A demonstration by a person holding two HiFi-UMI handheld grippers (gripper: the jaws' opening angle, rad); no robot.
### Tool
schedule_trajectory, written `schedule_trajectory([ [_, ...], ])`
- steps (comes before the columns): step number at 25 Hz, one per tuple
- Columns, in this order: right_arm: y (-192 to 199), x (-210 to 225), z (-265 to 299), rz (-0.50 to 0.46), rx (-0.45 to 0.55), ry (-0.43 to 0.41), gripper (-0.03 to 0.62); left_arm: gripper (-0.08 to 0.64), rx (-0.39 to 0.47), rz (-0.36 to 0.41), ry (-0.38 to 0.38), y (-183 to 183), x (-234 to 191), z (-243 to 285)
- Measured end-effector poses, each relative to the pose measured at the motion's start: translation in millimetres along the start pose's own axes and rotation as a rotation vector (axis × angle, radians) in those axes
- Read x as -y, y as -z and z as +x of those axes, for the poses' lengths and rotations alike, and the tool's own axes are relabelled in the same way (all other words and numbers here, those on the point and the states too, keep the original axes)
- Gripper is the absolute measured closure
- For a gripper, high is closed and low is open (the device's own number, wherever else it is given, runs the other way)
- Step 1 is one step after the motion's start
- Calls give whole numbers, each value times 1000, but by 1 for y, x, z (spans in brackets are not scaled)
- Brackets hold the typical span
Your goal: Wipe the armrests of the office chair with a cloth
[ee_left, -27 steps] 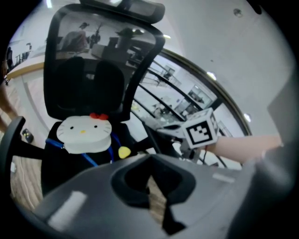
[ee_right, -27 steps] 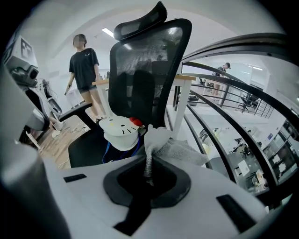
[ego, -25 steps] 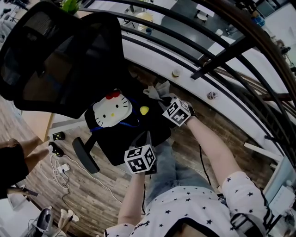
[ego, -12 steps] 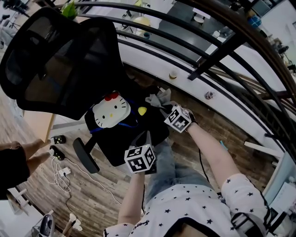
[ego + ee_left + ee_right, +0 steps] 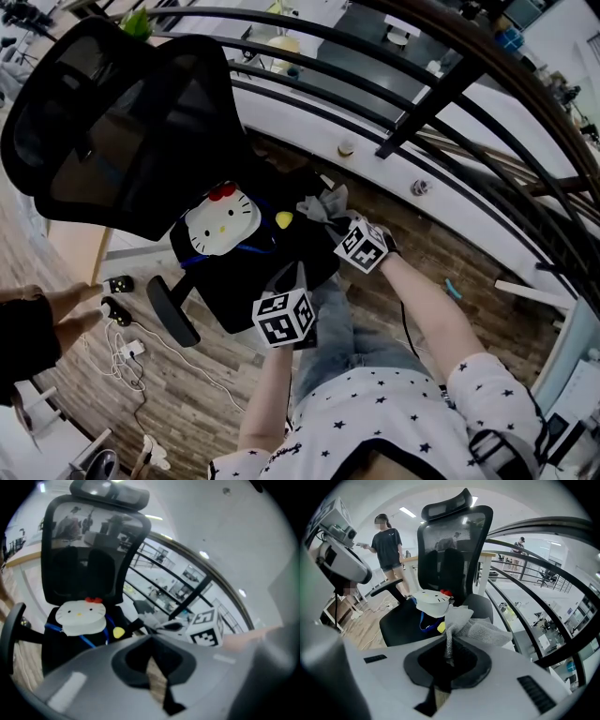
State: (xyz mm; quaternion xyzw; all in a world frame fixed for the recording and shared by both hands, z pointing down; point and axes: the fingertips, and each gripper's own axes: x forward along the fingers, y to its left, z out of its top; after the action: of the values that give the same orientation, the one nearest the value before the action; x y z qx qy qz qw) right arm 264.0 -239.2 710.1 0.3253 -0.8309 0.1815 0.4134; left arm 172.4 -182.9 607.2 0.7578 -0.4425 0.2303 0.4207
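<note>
Clamps a twisted strand of cloth (image 5: 480,631) in the right tool (image 5: 448,660), jaws pressed together on it. Rest of the grey fabric bunched above and to the right of the jaws.

Beyond: office chair (image 5: 452,545), black, facing the camera, mesh back upright with headrest on top. One armrest (image 5: 386,587) out at picture left; other side hidden behind the fabric.

On the seat, against the backrest: white cat-face cushion (image 5: 432,603) with red bow. Blue strap (image 5: 423,625) and yellow tag (image 5: 441,627) just below it.

Background left: person (image 5: 388,545) in dark shirt standing on wood floor (image 5: 365,620). Right: dark railing (image 5: 534,597) curving past.
</note>
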Motion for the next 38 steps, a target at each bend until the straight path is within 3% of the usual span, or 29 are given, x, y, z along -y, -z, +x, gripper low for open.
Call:
schedule_trajectory([
  [26, 45, -39, -32, 27, -54, -17, 566, 554, 8, 19, 7, 25, 24, -21],
  [31, 51, -43, -35, -23, -77, 13, 566, 554, 19, 25, 10, 31, 26, -28],
  [38, 46, -44, -52, 32, -34, 50, 566, 554, 42, 25, 3, 33, 28, -41],
])
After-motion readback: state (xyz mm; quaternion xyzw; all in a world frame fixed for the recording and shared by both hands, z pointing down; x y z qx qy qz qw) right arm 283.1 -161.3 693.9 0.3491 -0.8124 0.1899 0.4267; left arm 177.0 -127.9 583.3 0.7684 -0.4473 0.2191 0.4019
